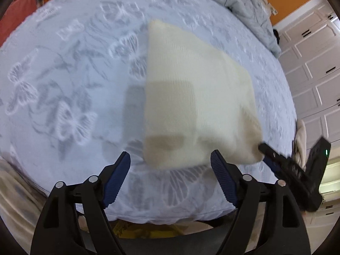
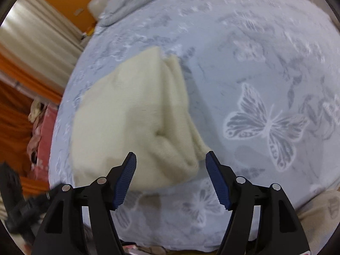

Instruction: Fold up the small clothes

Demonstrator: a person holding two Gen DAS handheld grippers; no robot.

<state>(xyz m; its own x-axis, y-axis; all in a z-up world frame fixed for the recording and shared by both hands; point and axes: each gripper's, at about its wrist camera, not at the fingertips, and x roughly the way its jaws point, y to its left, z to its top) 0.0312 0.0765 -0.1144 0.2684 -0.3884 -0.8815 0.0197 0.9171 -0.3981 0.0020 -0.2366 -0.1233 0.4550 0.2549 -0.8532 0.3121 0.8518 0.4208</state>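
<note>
A cream knitted garment lies folded on a pale blue bedsheet with butterfly print. My left gripper is open and empty, just in front of the garment's near edge. The right gripper's fingertips show at the garment's near right corner in the left wrist view. In the right wrist view the garment lies ahead and left, its layered folded edge on the right side. My right gripper is open, its jaws standing either side of the garment's near corner, not gripping it.
A rumpled grey blanket lies at the bed's far end. White panelled cabinets stand to the right. Orange curtains and a pink item lie left of the bed. The bed's front edge is close below the grippers.
</note>
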